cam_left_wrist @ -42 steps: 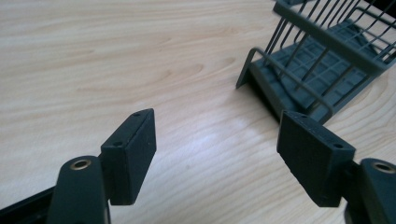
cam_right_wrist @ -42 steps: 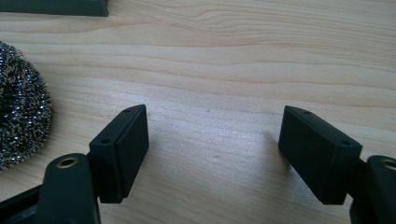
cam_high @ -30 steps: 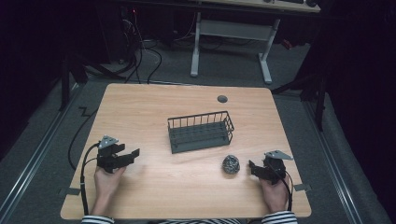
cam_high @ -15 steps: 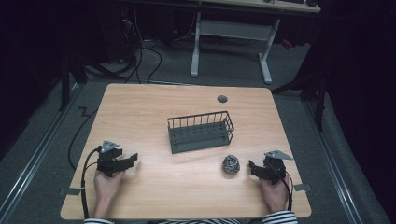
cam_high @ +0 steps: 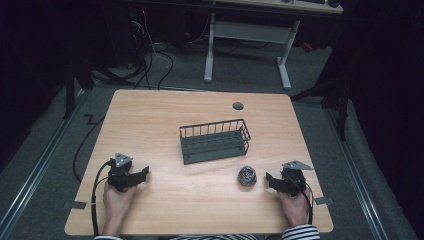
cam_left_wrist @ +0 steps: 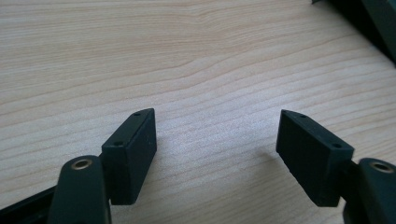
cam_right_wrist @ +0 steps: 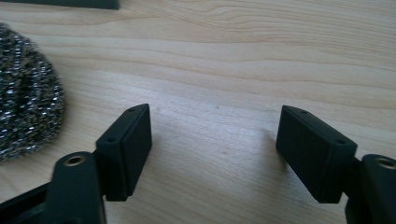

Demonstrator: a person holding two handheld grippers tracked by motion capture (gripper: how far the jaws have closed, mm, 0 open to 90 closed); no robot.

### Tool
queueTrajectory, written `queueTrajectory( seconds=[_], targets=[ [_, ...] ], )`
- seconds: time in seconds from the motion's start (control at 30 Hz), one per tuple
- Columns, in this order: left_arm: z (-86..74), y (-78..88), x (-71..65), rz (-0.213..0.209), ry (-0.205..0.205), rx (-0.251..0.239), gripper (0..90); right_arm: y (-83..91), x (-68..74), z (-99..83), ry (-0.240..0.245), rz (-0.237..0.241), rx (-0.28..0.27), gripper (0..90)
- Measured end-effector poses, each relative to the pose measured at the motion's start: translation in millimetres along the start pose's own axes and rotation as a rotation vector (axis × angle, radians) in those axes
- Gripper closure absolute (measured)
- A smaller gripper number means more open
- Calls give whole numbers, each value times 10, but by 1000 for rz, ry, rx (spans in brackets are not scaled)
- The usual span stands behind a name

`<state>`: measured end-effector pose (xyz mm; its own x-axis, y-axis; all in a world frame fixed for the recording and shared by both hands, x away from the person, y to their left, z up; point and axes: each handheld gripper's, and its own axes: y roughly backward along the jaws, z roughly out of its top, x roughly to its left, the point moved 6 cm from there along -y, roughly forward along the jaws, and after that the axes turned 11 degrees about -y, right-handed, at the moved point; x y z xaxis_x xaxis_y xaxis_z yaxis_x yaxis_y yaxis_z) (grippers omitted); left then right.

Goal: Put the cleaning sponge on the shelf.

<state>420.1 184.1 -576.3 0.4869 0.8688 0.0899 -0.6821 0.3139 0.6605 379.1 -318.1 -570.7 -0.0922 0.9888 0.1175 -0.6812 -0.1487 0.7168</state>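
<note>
One wooden surface point(cam_high: 165, 120) carries everything. One dark wire basket point(cam_high: 215, 141) stands near its middle, a bit toward the far edge. Two tongs rest near the near edge. The left tongs point(cam_high: 142, 174) sit by the near left corner, jaws apart, with bare wood between them. The right tongs point(cam_high: 270, 178) sit by the near right corner; their jaws have just been closing, yet they stand apart with nothing between them. One shiny steel scrubber ball point(cam_high: 247, 176) lies just beside the right tongs, between them and the basket, not touching. One small grey round cap point(cam_high: 238, 106) sits near the far edge.
</note>
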Motion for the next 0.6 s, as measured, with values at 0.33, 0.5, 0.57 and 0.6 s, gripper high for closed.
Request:
queueTrajectory(
  seconds=[0.33,0.5,0.57,0.6],
  targets=[
    [1,-10,-27,25,-28,15,285,178,179,-37,51,109,-26,305],
    [1,-10,-28,25,-27,15,285,269,273,-86,67,153,-31,304],
    [1,-10,-28,25,-27,15,285,348,365,-121,81,191,-32,299],
    [0,-10,-28,25,-27,15,285,373,396,-126,93,201,-33,296]
  ],
)
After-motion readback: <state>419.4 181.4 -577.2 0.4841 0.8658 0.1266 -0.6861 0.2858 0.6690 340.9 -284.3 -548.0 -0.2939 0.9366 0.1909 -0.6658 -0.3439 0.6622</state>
